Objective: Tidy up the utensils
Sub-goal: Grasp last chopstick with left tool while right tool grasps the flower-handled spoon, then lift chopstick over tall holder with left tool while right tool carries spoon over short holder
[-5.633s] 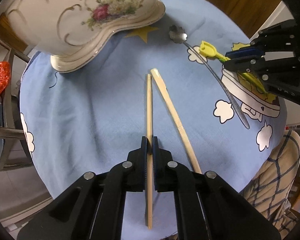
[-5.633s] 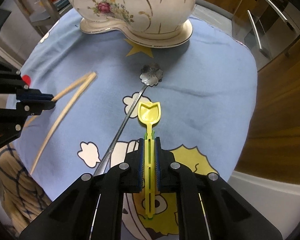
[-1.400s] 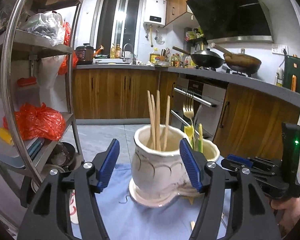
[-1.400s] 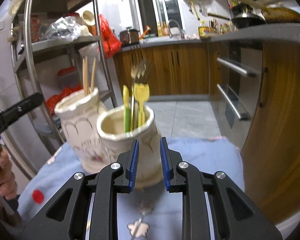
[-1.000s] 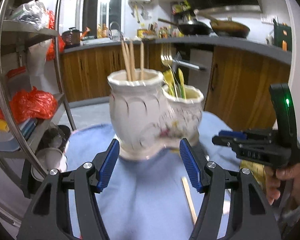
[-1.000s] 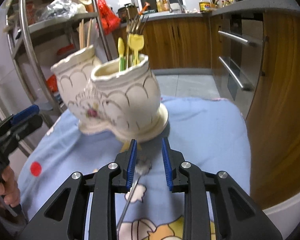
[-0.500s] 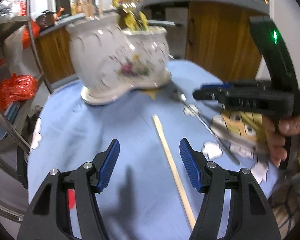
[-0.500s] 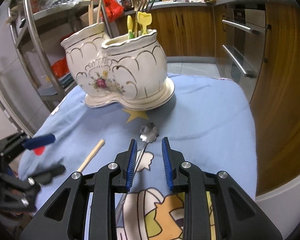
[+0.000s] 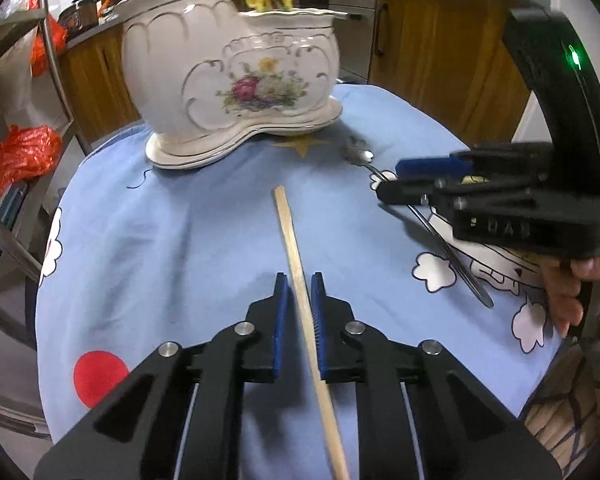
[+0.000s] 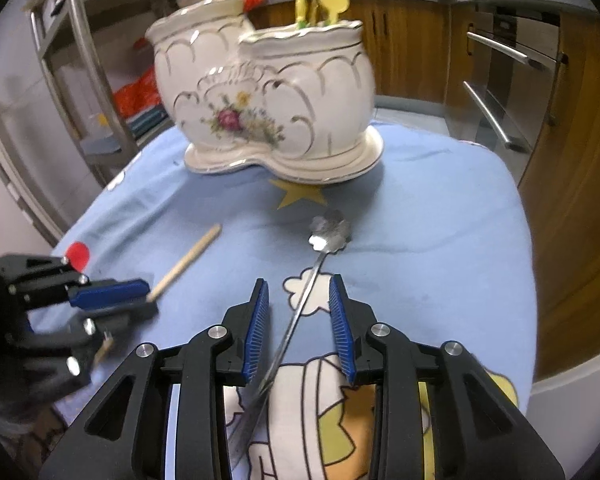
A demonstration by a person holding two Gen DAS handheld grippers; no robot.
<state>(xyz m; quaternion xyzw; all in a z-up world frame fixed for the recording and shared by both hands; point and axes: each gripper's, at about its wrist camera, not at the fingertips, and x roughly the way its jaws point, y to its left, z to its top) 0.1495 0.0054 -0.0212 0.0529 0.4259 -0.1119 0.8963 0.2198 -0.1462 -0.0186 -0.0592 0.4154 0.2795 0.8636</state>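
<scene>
I've got the left gripper low over the tabletop, jaws narrowly parted on either side of the chopstick but not yet pinching it as far as I can tell; the stick lies flat on the blue cloth, pointing toward the vase-shaped holder. It looks like light, stiff wood, so a gentle pinch should do, and taking it somewhere around mid-length seems wise so it won't swing or tip when lifted. On the other side, the right gripper has its jaws spread wide, straddling the handle of the metal spoon, which lies on the cloth with its flower-shaped bowl toward the holder. That one I'd judge thin, hard and slippery, sitting very flat against soft fabric, so I'd want the pads well down and squarely across the handle, nearer the bowl end for balance. The holder already carries chopsticks in one compartment and yellow and green utensils in the other.
</scene>
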